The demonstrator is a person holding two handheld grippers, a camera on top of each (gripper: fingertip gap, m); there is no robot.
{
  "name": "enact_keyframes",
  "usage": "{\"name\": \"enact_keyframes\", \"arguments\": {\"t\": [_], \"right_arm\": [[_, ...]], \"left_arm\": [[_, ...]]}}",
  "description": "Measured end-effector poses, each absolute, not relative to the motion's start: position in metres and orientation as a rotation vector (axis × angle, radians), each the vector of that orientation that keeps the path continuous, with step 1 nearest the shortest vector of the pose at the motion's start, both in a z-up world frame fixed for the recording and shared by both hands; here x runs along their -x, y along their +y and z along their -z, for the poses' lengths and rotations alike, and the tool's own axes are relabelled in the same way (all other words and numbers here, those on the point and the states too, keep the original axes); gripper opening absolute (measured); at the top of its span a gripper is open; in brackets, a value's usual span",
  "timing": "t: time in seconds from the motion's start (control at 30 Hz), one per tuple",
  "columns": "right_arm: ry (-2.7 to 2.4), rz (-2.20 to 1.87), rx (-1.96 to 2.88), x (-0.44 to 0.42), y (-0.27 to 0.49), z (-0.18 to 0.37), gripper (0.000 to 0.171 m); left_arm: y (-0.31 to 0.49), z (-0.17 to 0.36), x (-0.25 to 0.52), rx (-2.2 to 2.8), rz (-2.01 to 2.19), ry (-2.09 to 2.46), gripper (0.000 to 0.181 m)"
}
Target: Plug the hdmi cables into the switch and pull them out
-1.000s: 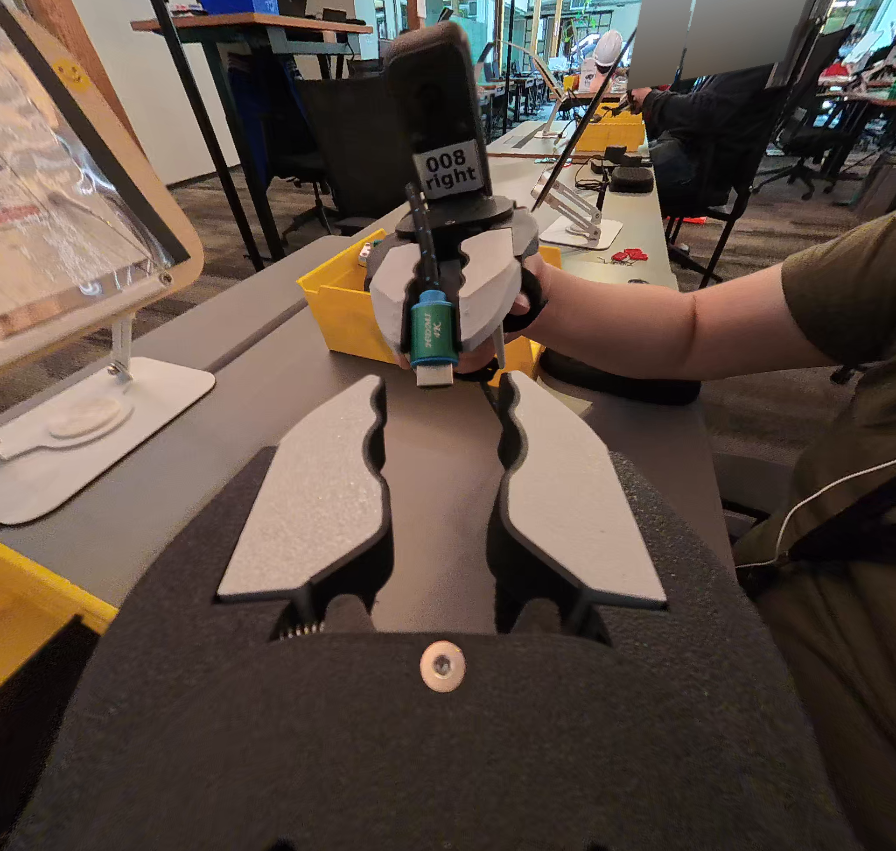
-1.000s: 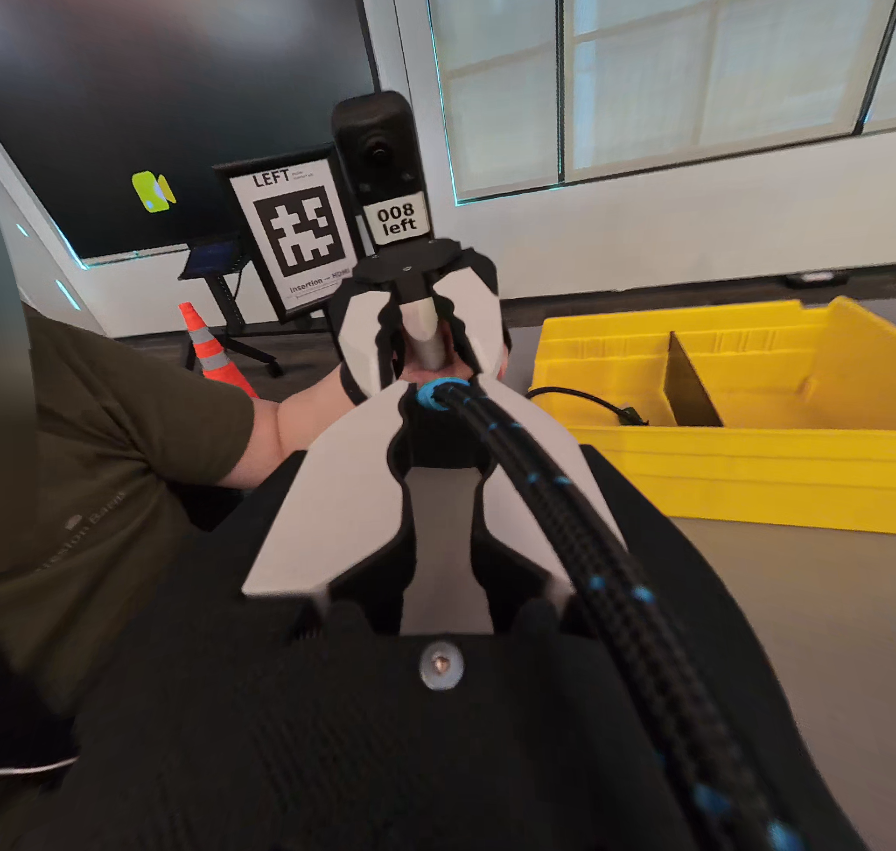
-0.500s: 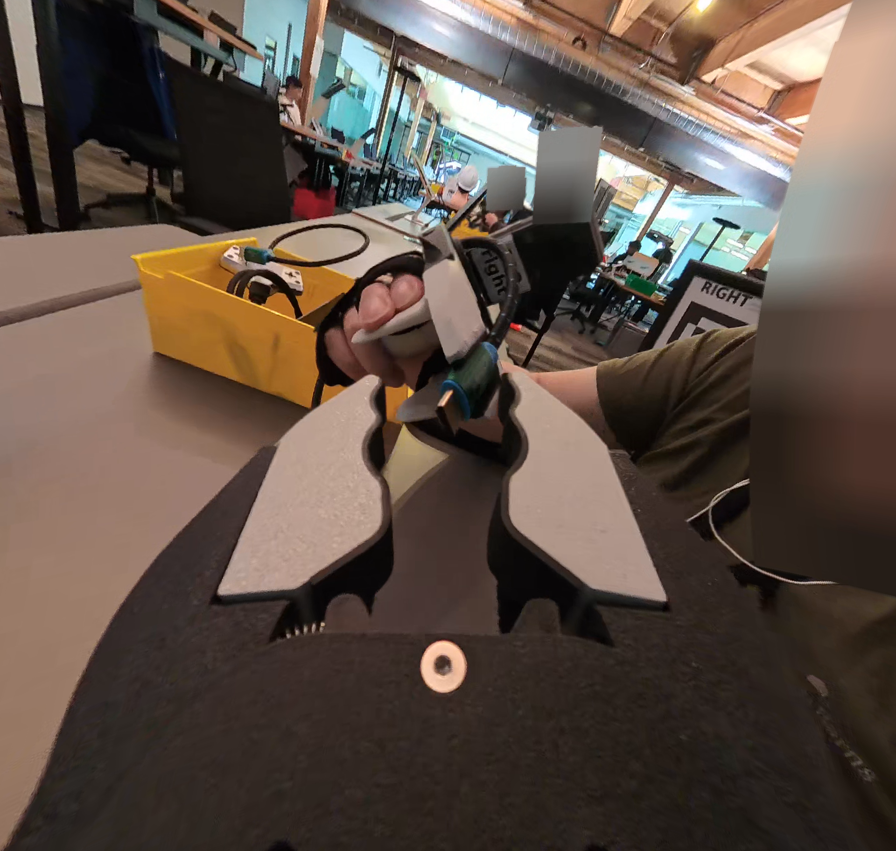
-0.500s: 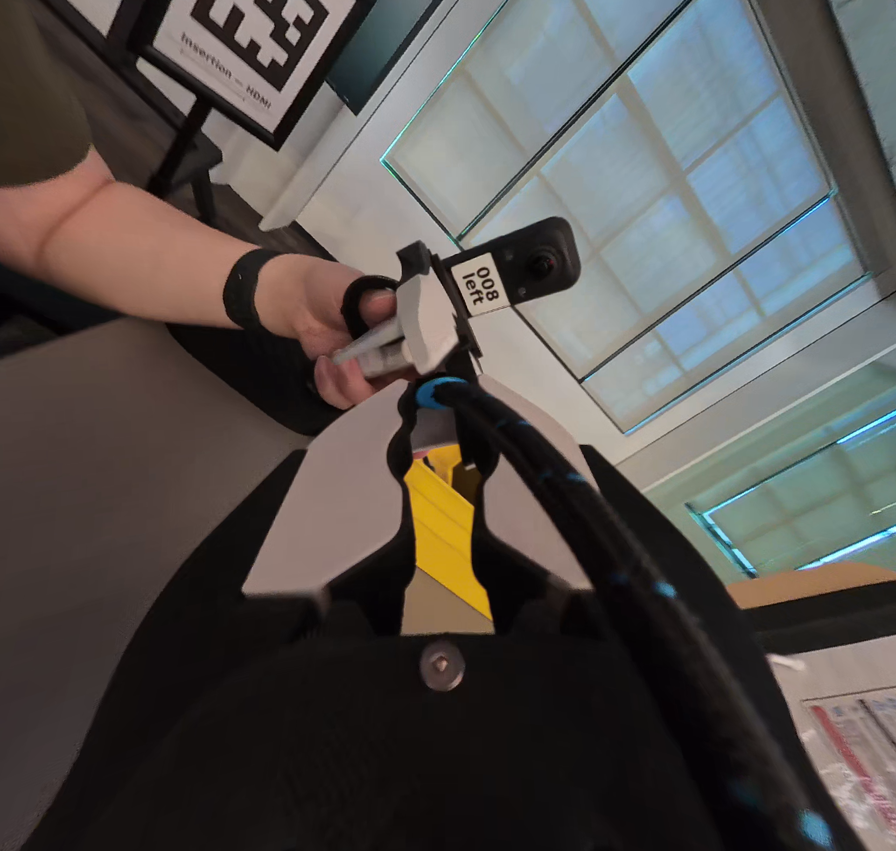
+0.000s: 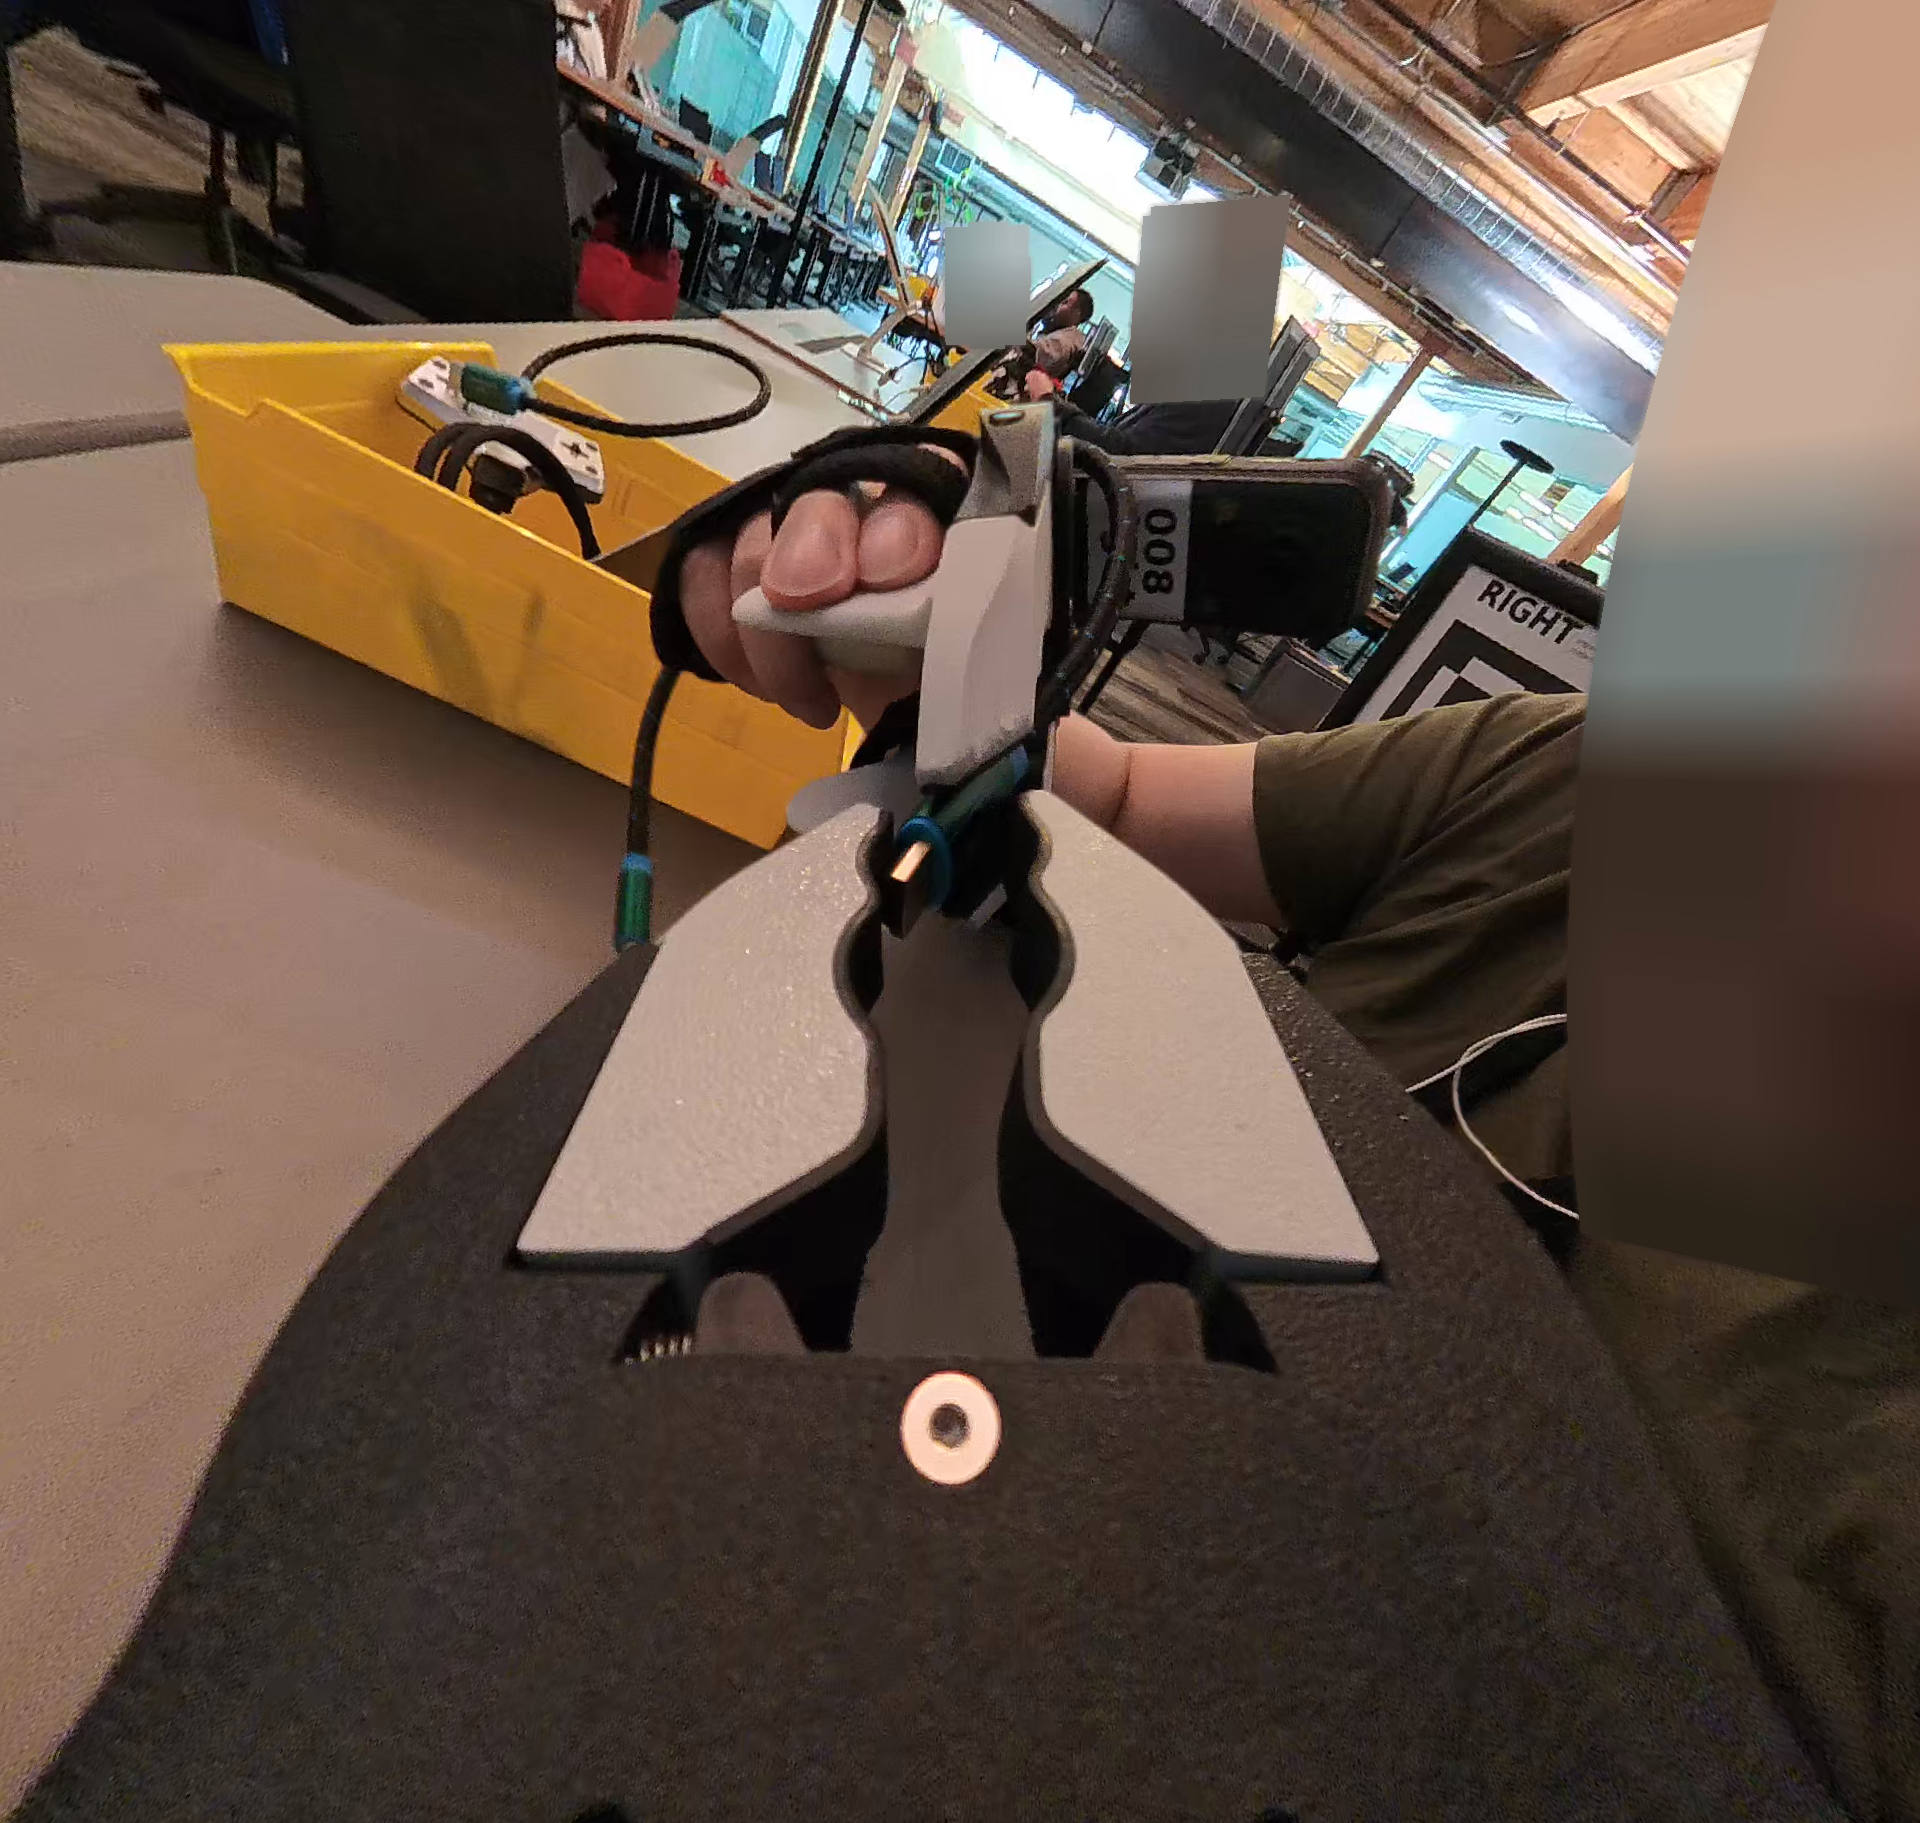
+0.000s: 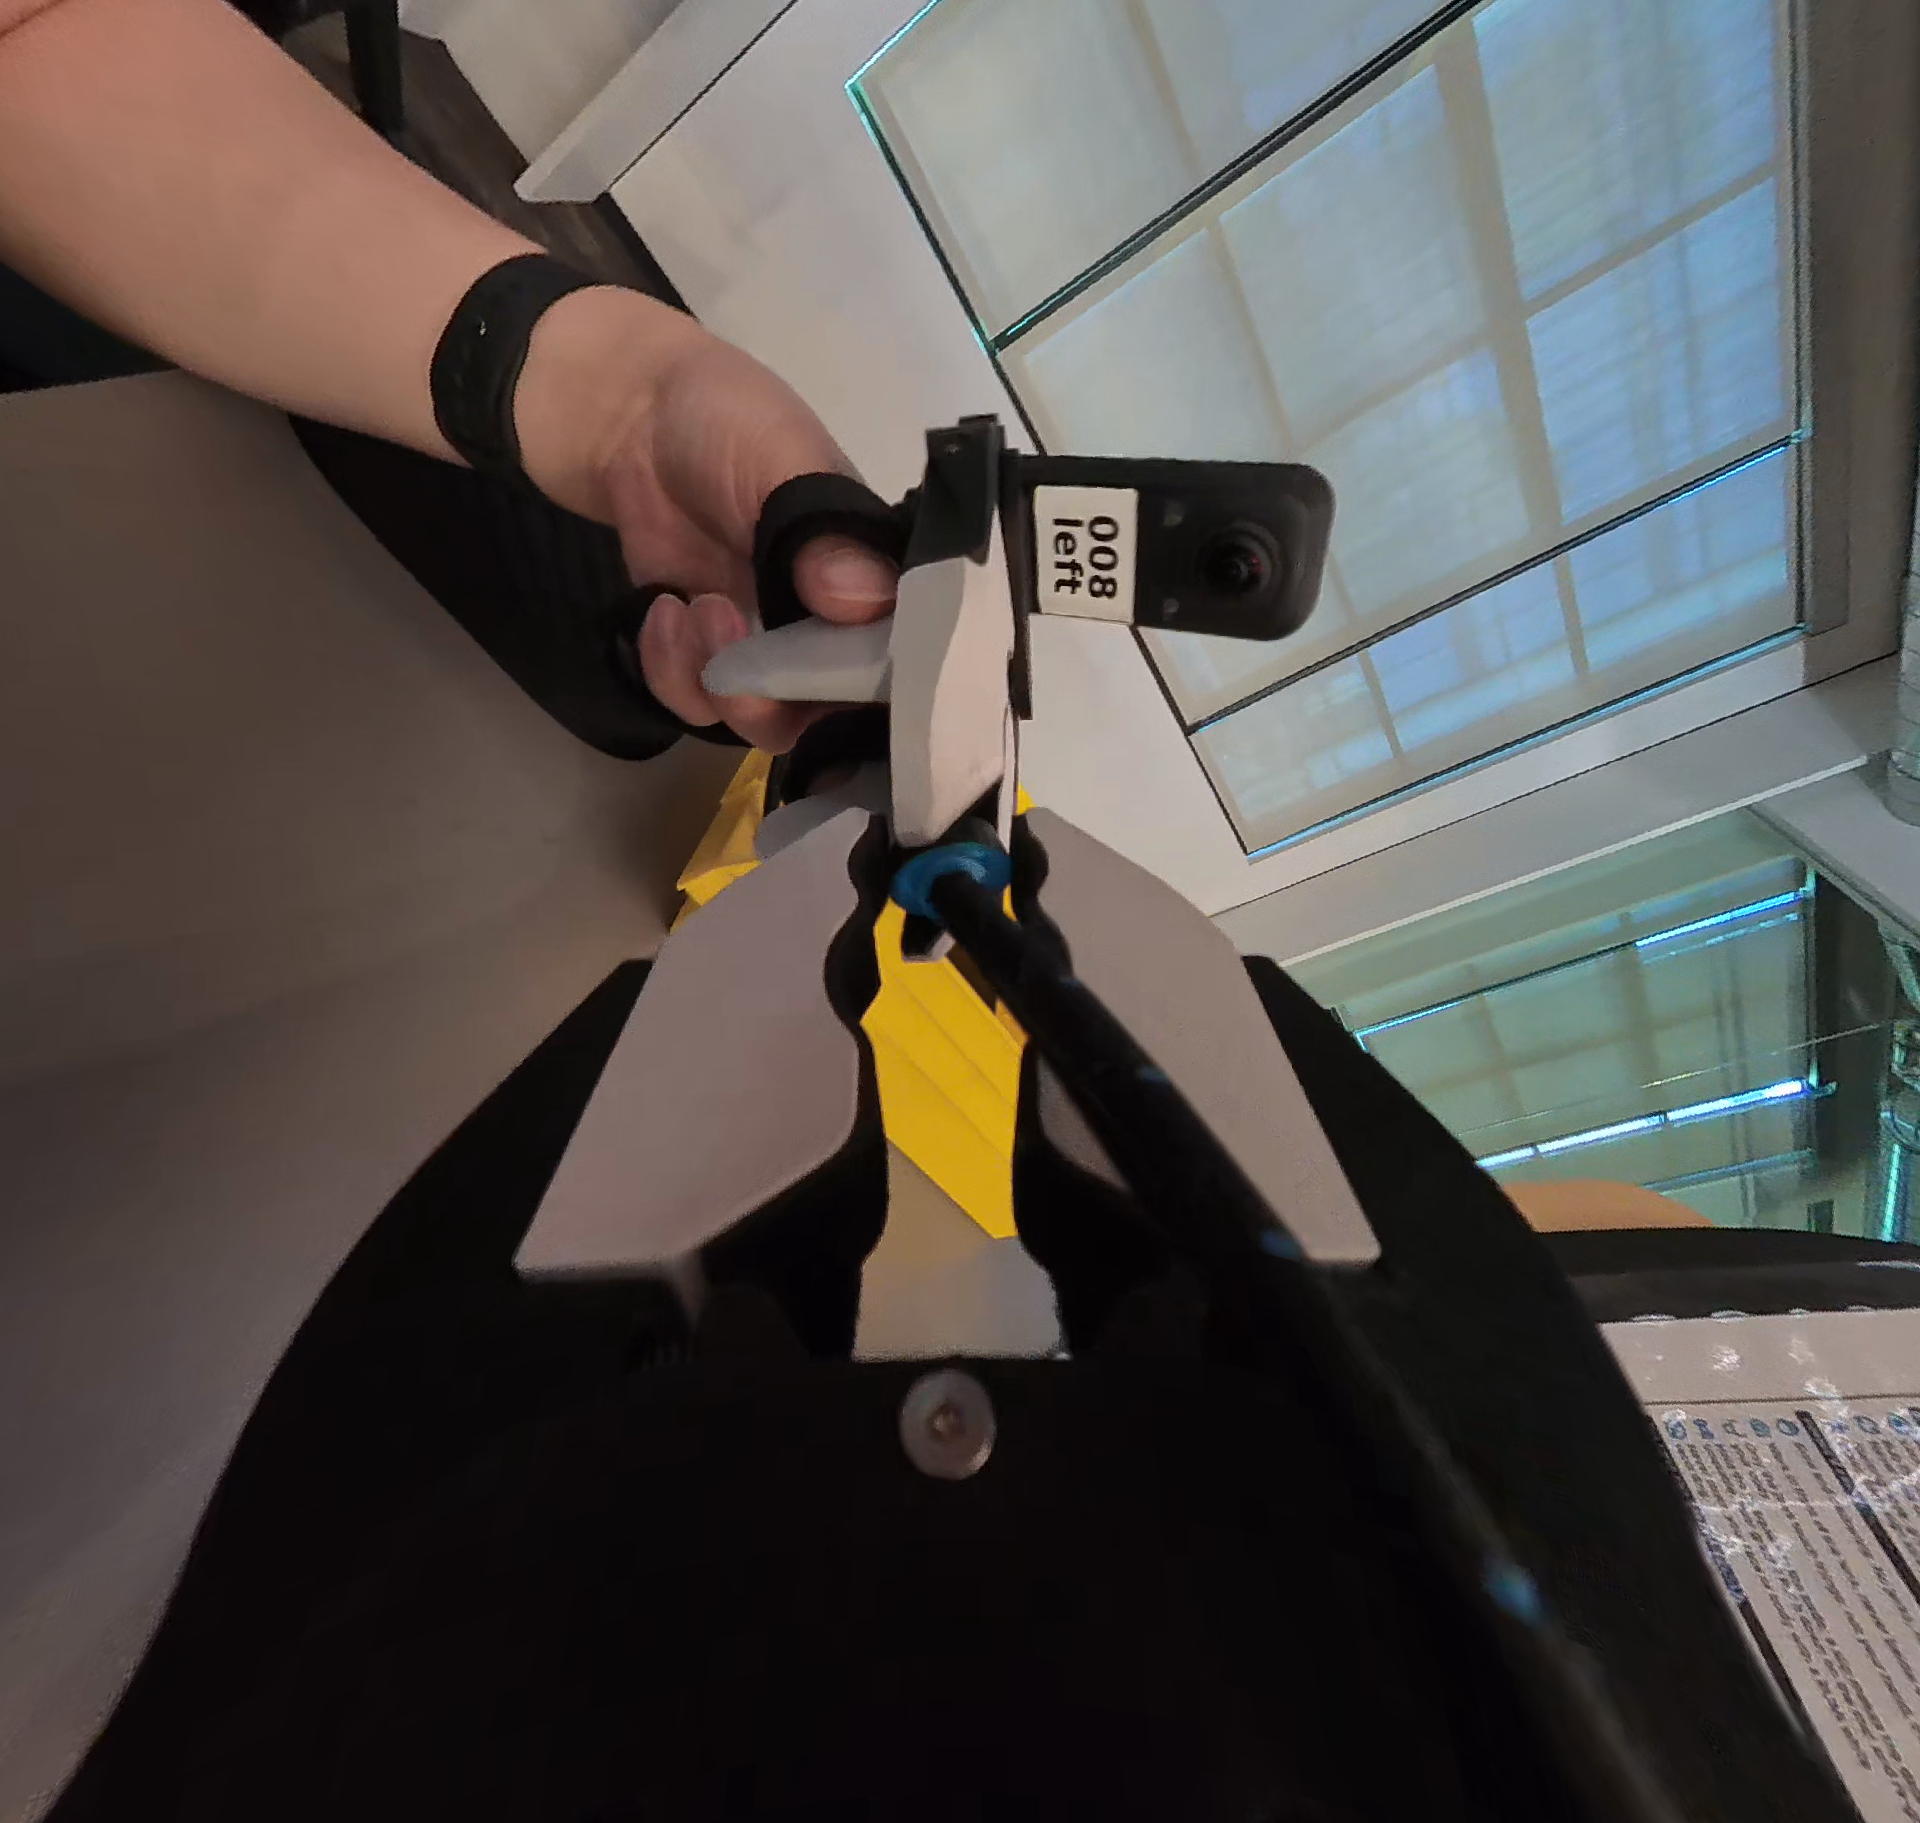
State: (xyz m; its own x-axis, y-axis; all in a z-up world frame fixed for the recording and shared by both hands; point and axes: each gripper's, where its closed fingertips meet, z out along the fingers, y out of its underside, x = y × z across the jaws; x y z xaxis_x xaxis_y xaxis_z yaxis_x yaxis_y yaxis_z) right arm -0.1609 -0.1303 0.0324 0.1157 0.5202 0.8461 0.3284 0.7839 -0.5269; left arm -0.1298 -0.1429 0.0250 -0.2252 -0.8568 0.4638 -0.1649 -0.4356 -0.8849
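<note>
Left wrist view: the right gripper (image 5: 940,817), jaws clamped on an HDMI plug (image 5: 928,856), meets the left gripper (image 5: 951,890), jaws apart. The switch (image 5: 499,412) lies in the yellow bin (image 5: 468,578) at ten o'clock, one cable seemingly plugged in; this plug remains.

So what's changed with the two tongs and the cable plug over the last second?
The right tongs, shut on the HDMI plug, rolled onto their side and closed in until the plug's metal tip sits between the tips of the left tongs. The left tongs rolled sideways too and remain open. The right tongs' grip on the plug has not changed, and the yellow bin holds its place on the table.
</note>
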Motion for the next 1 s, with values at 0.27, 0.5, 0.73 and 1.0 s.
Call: {"name": "enact_keyframes", "arguments": {"t": [0.27, 0.5, 0.73, 1.0], "right_arm": [[-1.596, 0.006, 0.709, 0.157, -0.127, -0.021, 0.024], [-1.592, 0.002, 0.724, 0.156, -0.127, -0.022, 0.026], [-1.576, -0.053, 0.738, 0.158, -0.13, -0.024, 0.024], [-1.604, -0.002, 0.734, 0.156, -0.127, -0.017, 0.023]], "left_arm": [[-0.145, -0.017, 0.127, 1.56, 1.831, 1.235, 0.019], [-0.145, -0.019, 0.128, 1.564, 1.845, 1.228, 0.018], [-0.143, -0.017, 0.129, 1.579, 1.851, 1.22, 0.018], [-0.141, -0.012, 0.13, 1.609, 1.846, 1.219, 0.018]]}}
